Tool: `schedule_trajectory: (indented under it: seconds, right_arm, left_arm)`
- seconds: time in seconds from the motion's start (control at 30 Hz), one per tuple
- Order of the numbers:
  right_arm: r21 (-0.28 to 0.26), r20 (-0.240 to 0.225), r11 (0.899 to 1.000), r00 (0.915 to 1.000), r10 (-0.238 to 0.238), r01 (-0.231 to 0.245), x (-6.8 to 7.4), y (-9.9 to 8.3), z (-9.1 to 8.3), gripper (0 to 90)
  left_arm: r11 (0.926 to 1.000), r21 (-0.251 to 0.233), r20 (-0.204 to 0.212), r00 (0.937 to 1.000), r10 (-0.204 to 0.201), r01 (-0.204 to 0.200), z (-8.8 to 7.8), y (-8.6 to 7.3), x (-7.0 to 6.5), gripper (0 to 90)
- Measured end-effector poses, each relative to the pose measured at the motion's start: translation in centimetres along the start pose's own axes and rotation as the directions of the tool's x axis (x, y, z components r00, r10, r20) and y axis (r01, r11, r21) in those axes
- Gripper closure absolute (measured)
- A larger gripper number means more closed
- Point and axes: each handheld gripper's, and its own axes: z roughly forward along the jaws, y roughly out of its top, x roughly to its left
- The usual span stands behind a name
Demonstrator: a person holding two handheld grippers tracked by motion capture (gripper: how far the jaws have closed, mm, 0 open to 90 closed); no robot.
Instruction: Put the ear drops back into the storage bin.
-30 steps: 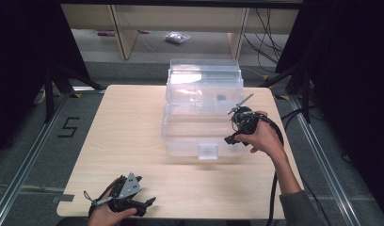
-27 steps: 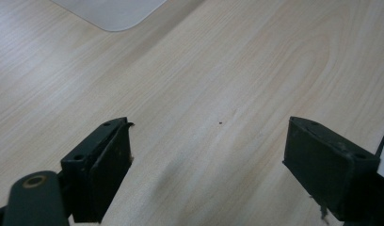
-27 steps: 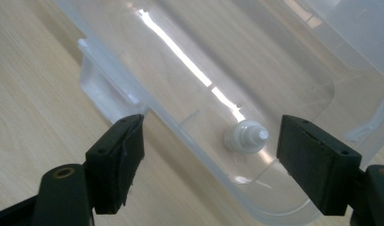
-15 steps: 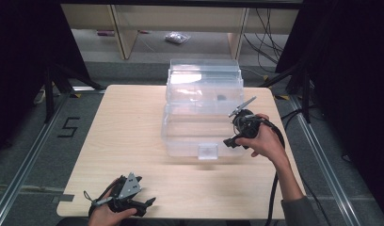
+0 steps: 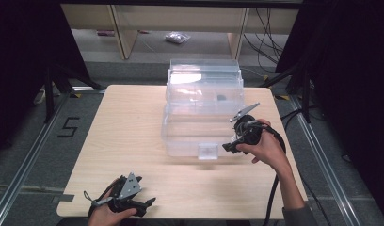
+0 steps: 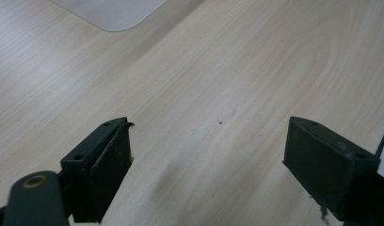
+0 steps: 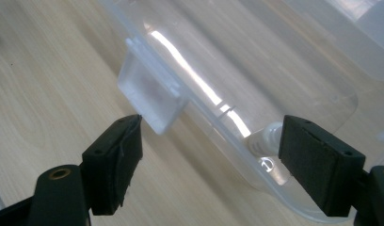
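High view: at the near left corner of the light wooden table (image 5: 124, 127), the person's left hand (image 5: 108, 214) holds the left gripper (image 5: 150, 202) low over the board, its grey three-cornered plate (image 5: 130, 185) facing up. In the left gripper view that gripper (image 6: 206, 155) has its jaws spread wide with nothing between them but bare wood grain and one small dark speck (image 6: 220, 123); a pale rounded corner of something shows at the top edge.

Toward the middle stands a clear plastic storage box (image 5: 202, 113) with its lid on and a latch tab (image 5: 207, 151) at its near edge. A small dark object (image 5: 221, 98) shows through the lid.

At the right, the right hand (image 5: 265, 148) holds the right gripper (image 5: 228, 147) just beside the box's near right corner. In the right gripper view its jaws (image 7: 209, 150) are wide apart and grip nothing, with the box rim (image 7: 275, 183) and latch tab (image 7: 150, 94) just ahead of them; a cable (image 5: 274, 188) trails back along the forearm
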Motion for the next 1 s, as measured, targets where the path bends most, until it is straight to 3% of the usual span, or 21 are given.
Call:
schedule_trajectory:
  seconds: [0.1, 0.13, 0.2, 0.27, 0.4, 0.43, 0.5, 0.57, 0.63, 0.67, 0.73, 0.77, 0.83, 0.87, 1.0]
  right_arm:
    - [-0.005, -0.003, 1.0, 0.9998, 0.018, -0.018, 0.4, -0.5, -0.1, 23.1]
    - [-0.019, -0.018, 1.0, 0.9998, -0.003, 0.002, 0.3, -0.6, 0.1, 23.0]
    - [-0.014, -0.009, 1.0, 0.9997, 0.024, -0.024, 0.8, -0.9, 0.1, 23.0]
    - [-0.018, -0.021, 1.0, 0.9997, 0.011, -0.011, 0.8, -1.1, 0.2, 23.0]
    - [-0.017, -0.023, 1.0, 0.9996, 0.014, -0.014, 1.0, -1.1, 0.5, 22.4]
    - [-0.02, -0.021, 1.0, 0.9998, 0.001, -0.002, 0.9, -1.1, 0.6, 22.5]
    - [-0.021, -0.014, 0.999, 0.9995, 0.027, -0.028, 1.1, -1.1, 0.8, 22.5]
    - [-0.026, -0.015, 1.0, 0.9998, 0.013, -0.014, 1.2, -1.1, 0.5, 22.3]
    - [-0.037, -0.009, 0.999, 0.9995, 0.029, -0.029, 1.4, -1.2, 0.4, 22.3]
    - [-0.047, 0.006, 0.999, 0.9998, 0.021, -0.021, 1.4, -1.2, 0.4, 22.3]
    - [-0.063, -0.013, 0.998, 0.9998, -0.013, 0.012, 1.4, -1.3, 0.4, 22.2]
    - [-0.051, -0.007, 0.999, 1.0, 0.006, -0.006, 1.6, -1.3, 0.3, 22.3]
    - [-0.058, 0.003, 0.998, 0.9998, -0.019, 0.019, 1.6, -1.4, 0.4, 22.0]
    - [-0.052, 0.003, 0.999, 1.0, 0.007, -0.007, 1.9, -1.4, 0.4, 22.2]
    - [-0.058, 0.01, 0.998, 0.9998, -0.018, 0.018, 2.0, -1.6, 0.5, 21.9]
  left_arm:
    - [1.0, -0.004, 0.003, 1.0, -0.008, 0.008, 0.0, 0.0, -0.1, 14.9]
    - [1.0, -0.003, 0.003, 1.0, -0.006, 0.006, 0.0, 0.0, -0.1, 15.0]
    - [1.0, -0.003, 0.003, 1.0, -0.005, 0.005, 0.0, 0.0, 0.0, 15.0]
    - [0.9999, 0.016, 0.004, 1.0, 0.003, -0.004, -0.1, 0.1, 0.1, 15.0]
    - [0.9998, 0.005, 0.003, 0.9998, -0.019, 0.019, -0.1, 0.1, -0.1, 15.0]
    - [1.0, 0.004, 0.004, 1.0, -0.002, 0.002, -0.2, 0.1, 0.0, 15.0]
    - [1.0, -0.003, 0.007, 1.0, -0.002, 0.002, -0.1, 0.0, 0.0, 15.0]
    - [1.0, -0.007, 0.005, 1.0, -0.004, 0.004, -0.1, 0.0, 0.0, 15.0]
    - [0.9999, -0.009, 0.004, 1.0, -0.006, 0.006, -0.1, 0.0, 0.0, 15.0]
    - [1.0, -0.007, 0.009, 1.0, -0.004, 0.004, -0.1, 0.0, 0.0, 15.0]
    - [1.0, -0.001, 0.008, 1.0, -0.002, 0.002, -0.1, 0.0, 0.0, 15.0]
    - [1.0, 0.004, 0.005, 1.0, -0.006, 0.006, -0.2, 0.1, 0.0, 14.9]
    - [1.0, -0.001, 0.007, 0.9999, -0.008, 0.008, 0.0, 0.0, -0.1, 14.9]
    - [0.9999, 0.0, 0.005, 0.9999, -0.013, 0.013, 0.0, 0.0, -0.1, 15.0]
    - [1.0, 0.0, -0.002, 1.0, 0.002, -0.002, -0.1, 0.1, 0.0, 15.0]
